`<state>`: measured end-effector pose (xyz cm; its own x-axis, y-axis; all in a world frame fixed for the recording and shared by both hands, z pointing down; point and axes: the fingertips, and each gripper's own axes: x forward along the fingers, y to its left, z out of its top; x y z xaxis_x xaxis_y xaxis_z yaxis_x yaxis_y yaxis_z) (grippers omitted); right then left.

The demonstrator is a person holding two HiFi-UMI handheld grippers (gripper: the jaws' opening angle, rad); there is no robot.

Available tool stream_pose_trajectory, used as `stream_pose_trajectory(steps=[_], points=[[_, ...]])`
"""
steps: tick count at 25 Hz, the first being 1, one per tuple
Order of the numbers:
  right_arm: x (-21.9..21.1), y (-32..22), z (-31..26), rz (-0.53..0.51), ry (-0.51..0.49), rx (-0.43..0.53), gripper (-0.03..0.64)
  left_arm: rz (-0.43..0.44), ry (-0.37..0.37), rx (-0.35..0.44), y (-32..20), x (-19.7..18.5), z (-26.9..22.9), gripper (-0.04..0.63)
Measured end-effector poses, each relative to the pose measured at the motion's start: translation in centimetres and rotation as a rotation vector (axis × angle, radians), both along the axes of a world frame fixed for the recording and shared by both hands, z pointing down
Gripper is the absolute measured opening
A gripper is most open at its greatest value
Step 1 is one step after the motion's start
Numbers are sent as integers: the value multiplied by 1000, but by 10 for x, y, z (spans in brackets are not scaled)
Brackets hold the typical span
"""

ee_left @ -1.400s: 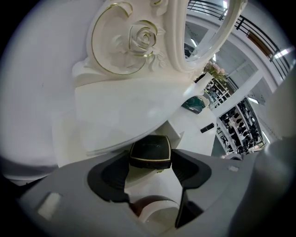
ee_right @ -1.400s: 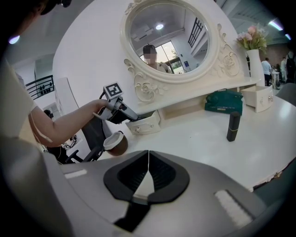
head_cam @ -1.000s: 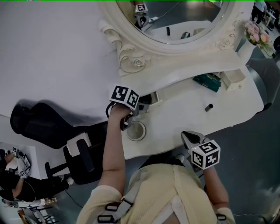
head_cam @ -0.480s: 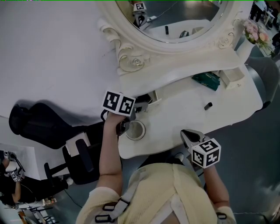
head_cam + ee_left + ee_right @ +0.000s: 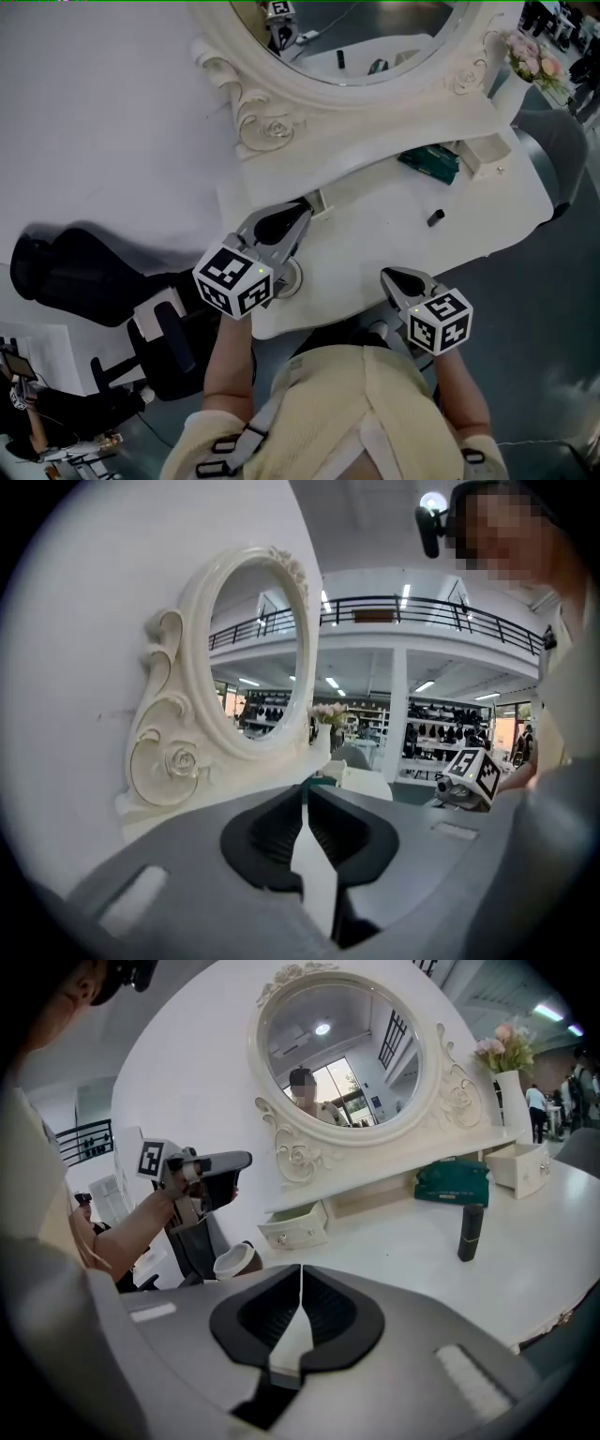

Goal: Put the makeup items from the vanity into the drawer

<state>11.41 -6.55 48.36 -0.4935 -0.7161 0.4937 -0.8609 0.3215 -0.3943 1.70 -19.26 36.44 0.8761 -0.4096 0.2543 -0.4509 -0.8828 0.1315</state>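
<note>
Head view shows the left gripper (image 5: 302, 212) raised over the back left corner of the white vanity top (image 5: 375, 234), its tips above the small cream drawer (image 5: 319, 201) that stands pulled out there. Its jaws have just been closing and sit all but together with nothing between them, as the left gripper view confirms. The right gripper (image 5: 387, 274) hangs just off the front edge of the top, its jaws closed on nothing. By my reading a drop-off at the drawer is done and the next pick is due, though what lies inside the drawer is too shadowed to tell. The short black cylindrical tube (image 5: 471, 1232) stands upright on the right half of the top, apart from both grippers but nearer the right one and ahead of it. Behind it, against the back ledge, lies a flat dark green box (image 5: 453, 1182), beside a second small drawer (image 5: 520, 1166) at the back right corner. The next move calls for one gripper, probably the right, to open its jaws, reach to the tube, close on its sides without tipping it, and carry it to the open drawer.
</note>
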Motion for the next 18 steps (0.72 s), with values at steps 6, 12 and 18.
stream_pose_trajectory(steps=[6, 12, 18], points=[[4, 2, -7, 17, 6, 18, 12, -63, 70, 55, 10, -4, -10, 15], [11, -2, -19, 44, 32, 64, 17, -142, 127, 82, 16, -16, -15, 15], [21, -2, -35, 79, 43, 116, 35, -126, 115, 39, 34, -9, 4, 15]])
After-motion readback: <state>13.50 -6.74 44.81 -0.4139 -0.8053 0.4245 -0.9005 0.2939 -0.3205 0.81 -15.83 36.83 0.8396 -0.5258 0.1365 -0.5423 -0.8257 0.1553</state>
